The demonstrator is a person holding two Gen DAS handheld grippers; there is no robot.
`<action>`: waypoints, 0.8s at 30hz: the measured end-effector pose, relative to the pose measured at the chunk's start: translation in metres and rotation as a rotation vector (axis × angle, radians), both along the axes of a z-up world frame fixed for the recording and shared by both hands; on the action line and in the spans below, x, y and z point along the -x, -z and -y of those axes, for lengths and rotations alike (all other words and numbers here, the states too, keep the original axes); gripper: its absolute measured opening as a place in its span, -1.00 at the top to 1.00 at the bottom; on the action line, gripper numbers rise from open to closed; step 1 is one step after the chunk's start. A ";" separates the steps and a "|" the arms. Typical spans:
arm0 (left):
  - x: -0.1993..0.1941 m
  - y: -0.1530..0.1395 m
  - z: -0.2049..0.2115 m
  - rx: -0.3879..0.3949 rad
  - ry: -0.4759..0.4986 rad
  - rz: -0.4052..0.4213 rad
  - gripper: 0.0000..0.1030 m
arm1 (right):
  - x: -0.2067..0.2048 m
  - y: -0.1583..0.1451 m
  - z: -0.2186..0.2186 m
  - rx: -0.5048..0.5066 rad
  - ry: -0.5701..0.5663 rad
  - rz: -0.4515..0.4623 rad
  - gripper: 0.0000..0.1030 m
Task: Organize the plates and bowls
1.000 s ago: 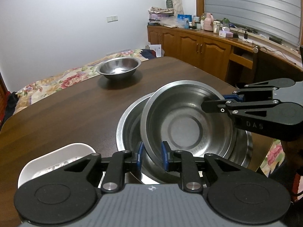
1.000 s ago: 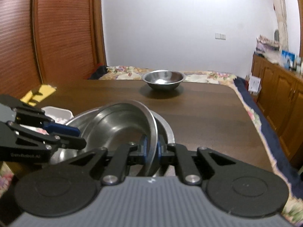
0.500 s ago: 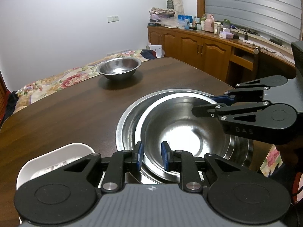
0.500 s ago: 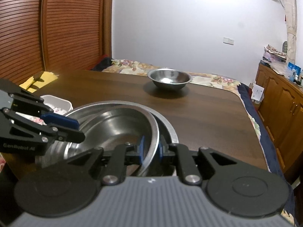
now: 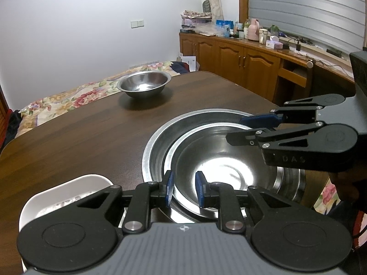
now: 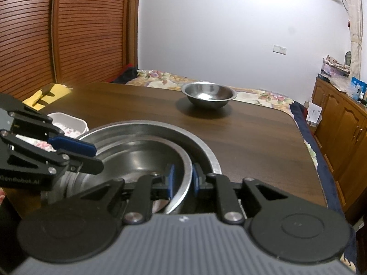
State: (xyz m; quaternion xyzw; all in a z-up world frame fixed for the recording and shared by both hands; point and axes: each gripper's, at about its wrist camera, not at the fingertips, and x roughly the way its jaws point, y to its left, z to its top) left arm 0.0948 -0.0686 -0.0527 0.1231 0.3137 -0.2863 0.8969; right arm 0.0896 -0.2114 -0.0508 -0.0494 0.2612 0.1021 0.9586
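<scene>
A medium steel bowl [image 5: 220,160] sits nested inside a large steel basin [image 5: 158,142] on the dark wooden table. My left gripper [image 5: 183,191] is open, its pads on either side of the medium bowl's near rim without pressing it. My right gripper [image 6: 182,181] is open, its pads astride the same bowl's rim [image 6: 187,174] with gaps on both sides. The right gripper also shows in the left wrist view [image 5: 252,128], and the left gripper in the right wrist view [image 6: 91,155]. A small steel bowl [image 5: 144,86] stands alone at the far side of the table, also in the right wrist view [image 6: 208,96].
A white rectangular dish [image 5: 62,197] sits at the table's near left, beside the basin. Wooden cabinets [image 5: 247,68] with clutter on top line the right wall. A floral bedspread [image 5: 68,96] lies beyond the table's far edge. A slatted wooden door [image 6: 68,34] stands at the left.
The medium bowl, held tilted by both grippers, came down flat into the large basin. Both grippers then opened and let go of its rim.
</scene>
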 end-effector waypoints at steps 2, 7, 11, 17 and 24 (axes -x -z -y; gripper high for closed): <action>0.001 -0.001 0.000 0.001 -0.002 0.004 0.53 | -0.001 -0.003 0.003 -0.033 0.000 -0.001 0.36; -0.002 -0.001 0.000 0.005 -0.002 -0.004 0.53 | 0.000 -0.011 0.006 -0.047 0.011 0.017 0.31; -0.002 -0.001 -0.001 0.009 -0.002 -0.008 0.53 | -0.001 -0.012 0.007 -0.064 0.013 0.017 0.31; -0.002 -0.004 -0.001 0.025 0.001 -0.002 0.53 | 0.001 -0.015 0.012 -0.073 0.035 0.035 0.26; -0.002 -0.019 -0.005 0.063 -0.008 0.025 0.53 | 0.004 -0.018 0.023 -0.095 0.068 0.056 0.25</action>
